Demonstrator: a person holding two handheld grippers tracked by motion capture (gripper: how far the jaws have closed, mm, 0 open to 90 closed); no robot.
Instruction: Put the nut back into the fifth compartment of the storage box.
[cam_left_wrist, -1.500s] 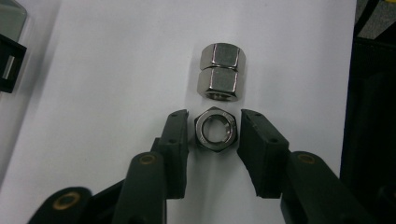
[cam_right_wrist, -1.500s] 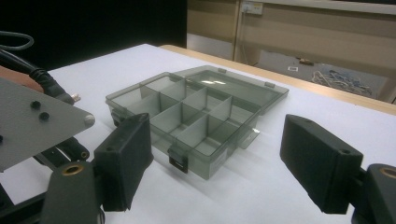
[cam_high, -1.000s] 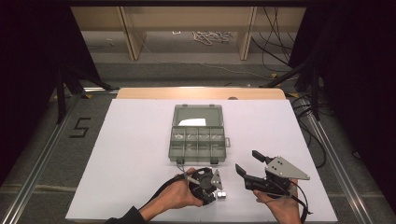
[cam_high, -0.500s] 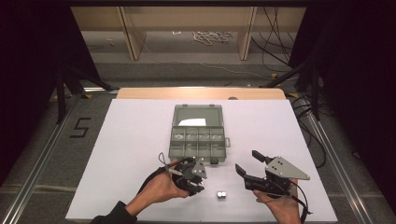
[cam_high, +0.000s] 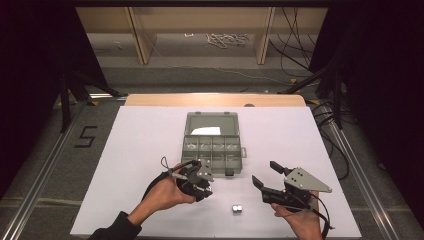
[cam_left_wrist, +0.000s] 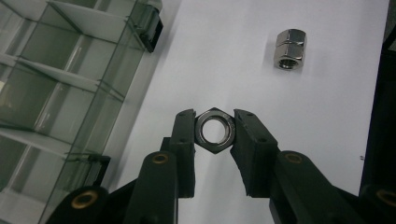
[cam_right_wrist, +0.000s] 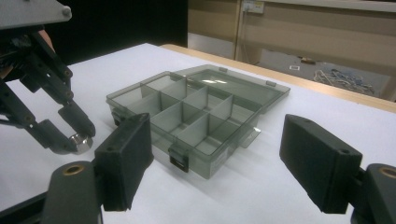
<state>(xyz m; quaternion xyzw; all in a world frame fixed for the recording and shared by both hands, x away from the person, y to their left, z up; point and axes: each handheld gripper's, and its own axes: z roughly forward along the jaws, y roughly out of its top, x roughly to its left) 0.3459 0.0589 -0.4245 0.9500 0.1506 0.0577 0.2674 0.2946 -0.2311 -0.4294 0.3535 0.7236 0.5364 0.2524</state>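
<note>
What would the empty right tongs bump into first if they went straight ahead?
Probably the grey compartment box. The right tongs are open and aimed at its near wall, with just bare white table before it.

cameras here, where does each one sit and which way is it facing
High view: fixed above the person's side, looking forward and down on the white table; both forearms enter from the bottom, left gripper and right gripper.
Left gripper view: rides the left gripper, looking down past its fingers, shut on a hex nut.
Right gripper view: rides the right gripper, looking low across the table between its open fingers, with the left gripper opposite.
Shared: all three show the compartment box; the high and left gripper views show the loose stacked nuts.
</note>
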